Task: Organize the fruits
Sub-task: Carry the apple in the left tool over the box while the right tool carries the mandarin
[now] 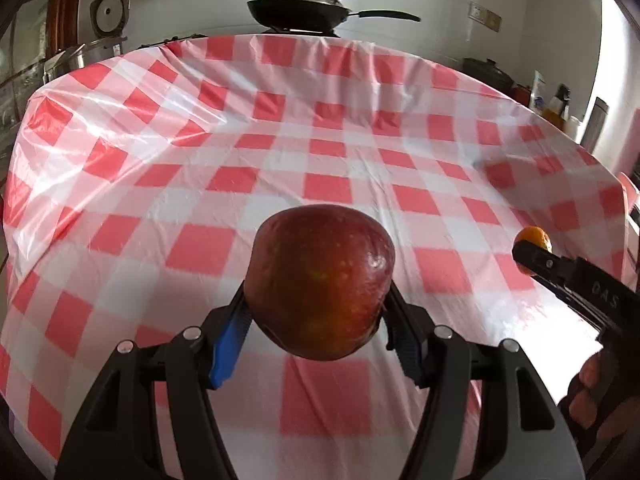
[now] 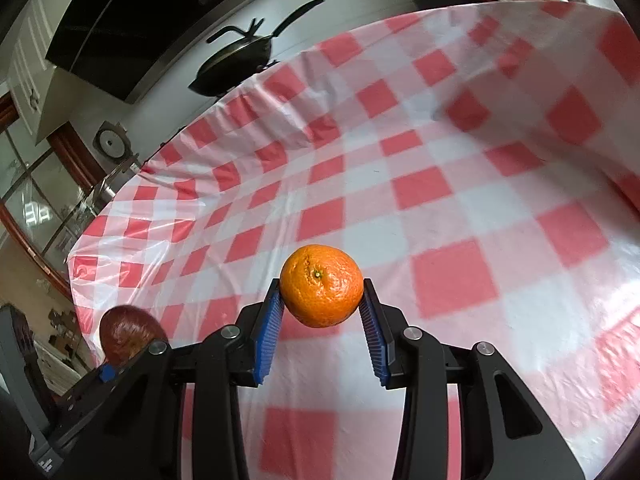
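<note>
In the left wrist view, the left gripper [image 1: 316, 320] clamps a dark red apple [image 1: 320, 280] with pale yellow-green speckles and a glossy highlight at lower centre of the frame, lifted above the red-and-white checked tablecloth [image 1: 200, 160]. At the right edge of that frame the right gripper [image 1: 532, 256] pokes in with a bit of orange fruit at its tip. In the right wrist view the apple [image 2: 126, 332] peeks in at lower left, while at centre the right gripper [image 2: 322, 304] pinches a small, pebbly-skinned mandarin [image 2: 322, 285], stem scar facing the camera, between its blue ribbed pads [image 2: 268, 332]; black pans [image 2: 236, 60] sit beyond the cloth at upper left, their contents not visible.
</note>
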A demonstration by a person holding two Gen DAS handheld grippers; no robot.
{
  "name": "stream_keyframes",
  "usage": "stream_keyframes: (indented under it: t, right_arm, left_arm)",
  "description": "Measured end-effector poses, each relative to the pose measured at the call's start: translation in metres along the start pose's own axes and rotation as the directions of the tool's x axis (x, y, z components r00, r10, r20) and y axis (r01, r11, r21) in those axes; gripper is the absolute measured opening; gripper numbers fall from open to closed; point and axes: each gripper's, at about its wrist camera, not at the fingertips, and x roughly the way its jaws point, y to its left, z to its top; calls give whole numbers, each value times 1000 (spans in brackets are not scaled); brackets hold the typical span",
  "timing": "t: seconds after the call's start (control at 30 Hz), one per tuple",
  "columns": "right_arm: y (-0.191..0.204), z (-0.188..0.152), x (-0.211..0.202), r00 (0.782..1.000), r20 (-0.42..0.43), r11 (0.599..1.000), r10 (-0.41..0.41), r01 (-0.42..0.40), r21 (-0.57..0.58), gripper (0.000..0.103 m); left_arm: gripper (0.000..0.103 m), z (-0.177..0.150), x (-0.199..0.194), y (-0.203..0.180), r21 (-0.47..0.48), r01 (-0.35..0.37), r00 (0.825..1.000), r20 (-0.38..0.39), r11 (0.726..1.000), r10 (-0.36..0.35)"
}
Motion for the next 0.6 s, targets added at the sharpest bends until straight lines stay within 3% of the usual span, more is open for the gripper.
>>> stream_keyframes:
  t: [0.3,0.6]
  right_arm:
    - [7,-33,-28,999,-42,997,28,-31,-70,39]
    - [56,-62,-49,995,-72,972,75,-89,-220,39]
  left_arm:
    - [64,-28,-50,-6,77,40,999,24,996,-42]
    - [64,-62,-78,10,115,66,997,23,991,-69]
